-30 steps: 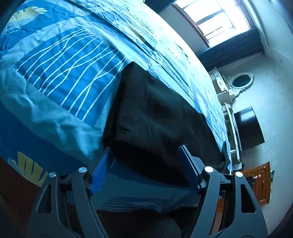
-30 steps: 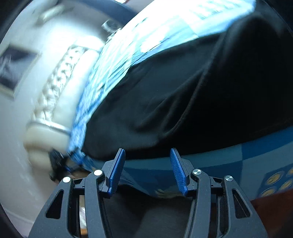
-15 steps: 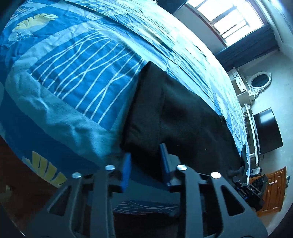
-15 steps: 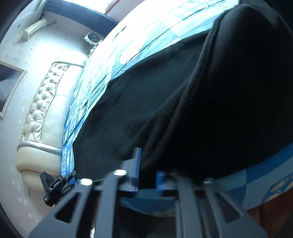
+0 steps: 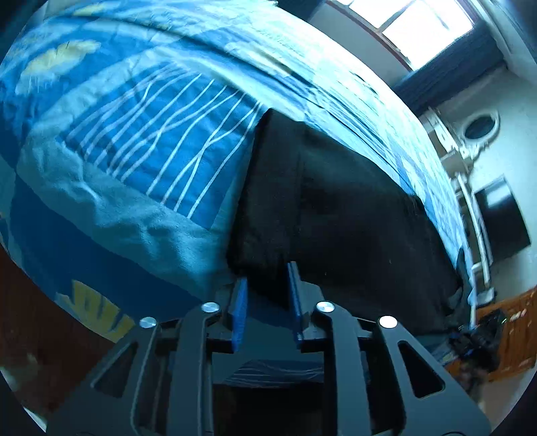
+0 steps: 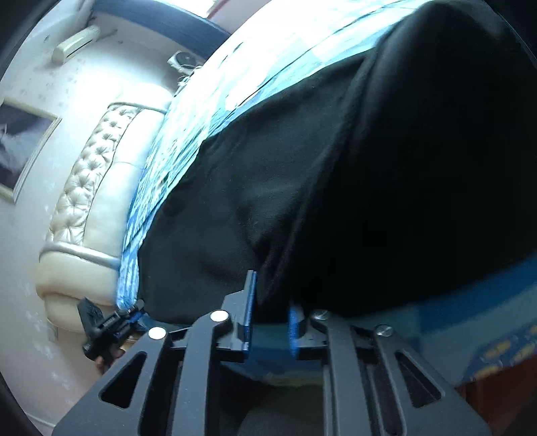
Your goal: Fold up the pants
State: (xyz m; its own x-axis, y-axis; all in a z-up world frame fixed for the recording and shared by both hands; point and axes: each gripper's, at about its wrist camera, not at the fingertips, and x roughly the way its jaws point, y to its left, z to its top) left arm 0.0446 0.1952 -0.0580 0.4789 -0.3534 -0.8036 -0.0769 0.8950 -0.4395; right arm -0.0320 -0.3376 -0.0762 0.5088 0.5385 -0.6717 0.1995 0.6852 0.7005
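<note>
Black pants (image 5: 335, 208) lie folded lengthwise on a blue patterned bedcover (image 5: 134, 134), near the bed's front edge. My left gripper (image 5: 266, 273) is shut on the near corner of the pants at one end, with black cloth pinched between its blue pads. At the other end my right gripper (image 6: 270, 298) has a bunched fold of the pants (image 6: 268, 167) between its pads. Its jaws are opening slightly, and the cloth still fills the gap. The left gripper (image 6: 134, 310) also shows small at the far corner in the right wrist view.
A cream tufted headboard (image 6: 87, 201) ends the bed, under a framed picture (image 6: 20, 144) and an air conditioner (image 6: 75, 43). A bright window (image 5: 419, 26), a wall television (image 5: 500, 218) and a wooden cabinet (image 5: 513, 322) stand beyond the bed.
Both grippers stood open in front of the pants' near edge and have closed on the cloth. The right jaws closed very tight, then widened a little. The left view has tilted.
</note>
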